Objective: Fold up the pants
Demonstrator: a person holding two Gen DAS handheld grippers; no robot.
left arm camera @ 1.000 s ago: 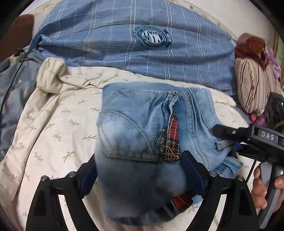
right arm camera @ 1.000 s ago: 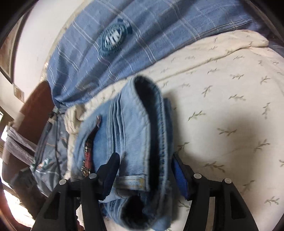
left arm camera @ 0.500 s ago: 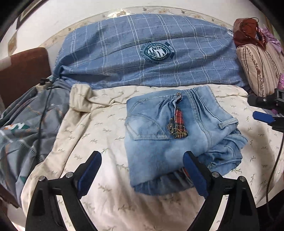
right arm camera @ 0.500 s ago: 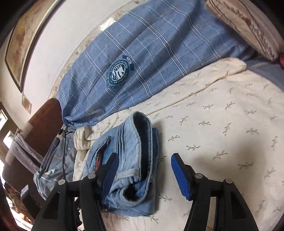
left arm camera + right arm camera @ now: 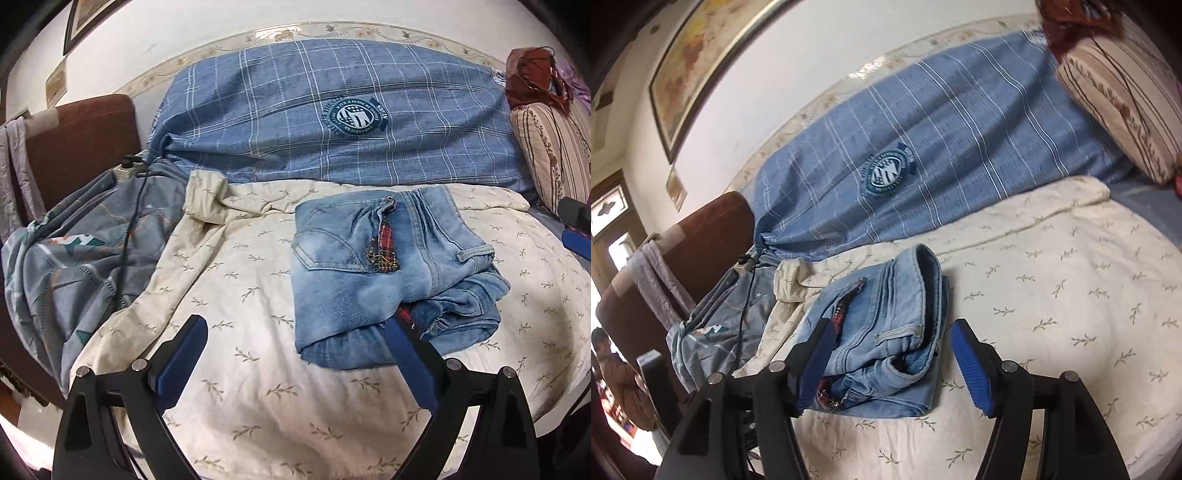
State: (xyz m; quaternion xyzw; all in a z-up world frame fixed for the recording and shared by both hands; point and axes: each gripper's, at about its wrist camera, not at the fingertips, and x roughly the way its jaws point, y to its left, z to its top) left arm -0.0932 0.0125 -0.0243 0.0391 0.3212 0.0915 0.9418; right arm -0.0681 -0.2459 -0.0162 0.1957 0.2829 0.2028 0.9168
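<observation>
- A bed covered by a cream sheet (image 5: 258, 387) printed with small leaf sprigs fills most of both views; every place below is given relative to this sheet.
- A large blue checked pillow (image 5: 314, 122) with a round badge lies along the far edge of the sheet, against the wall.
- A grey patterned quilt (image 5: 74, 266) is bunched off the sheet's left edge, with a dark cable trailing across it.
- A striped cushion (image 5: 550, 147) sits at the sheet's far right corner.
- The pants (image 5: 373, 273), light blue jeans, lie on the middle of the sheet as a compact, roughly square bundle, pocket side up, with a red plaid trim showing.
- The left gripper (image 5: 295, 365) hangs above the near part of the sheet with its fingers spread wide, holding nothing.
- The right gripper (image 5: 890, 365) is likewise spread wide and empty, just short of the bundle's near edge.
- The folding looks essentially finished: the jeans rest in layers and neither tool touches them. At most, the loose, lumpy layers on the bundle's right side could be squared up.
- The inner layers are hidden, so the number of folds cannot be told. The right gripper appears only as a cut-off sliver in the left view.
</observation>
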